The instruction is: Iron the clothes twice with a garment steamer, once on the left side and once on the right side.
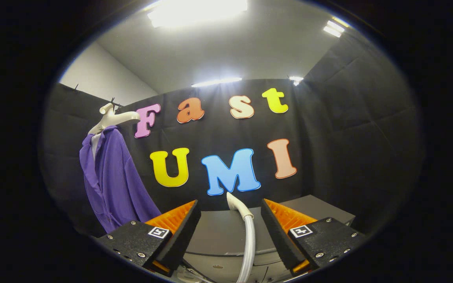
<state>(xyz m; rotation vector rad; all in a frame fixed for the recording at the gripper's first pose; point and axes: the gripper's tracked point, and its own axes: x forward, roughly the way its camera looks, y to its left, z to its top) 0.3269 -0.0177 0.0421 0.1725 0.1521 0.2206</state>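
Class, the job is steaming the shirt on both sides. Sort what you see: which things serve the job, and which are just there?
For the job: purple shirt on its hanger; steamer hose, lying between the fingers of the open hand-held gripper.

Just there: grey table; ceiling lights.

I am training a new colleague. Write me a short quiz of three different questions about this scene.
1. True or false: the gripper is shut on the white steamer hose.
2. Which garment hangs from the white hanger? A) purple ribbed shirt B) green jacket C) red towel
3. Fill in: the hose rises between the two ____.

Key: 1 false, the fingers stand open, apart from the hose; 2 A; 3 fingers.
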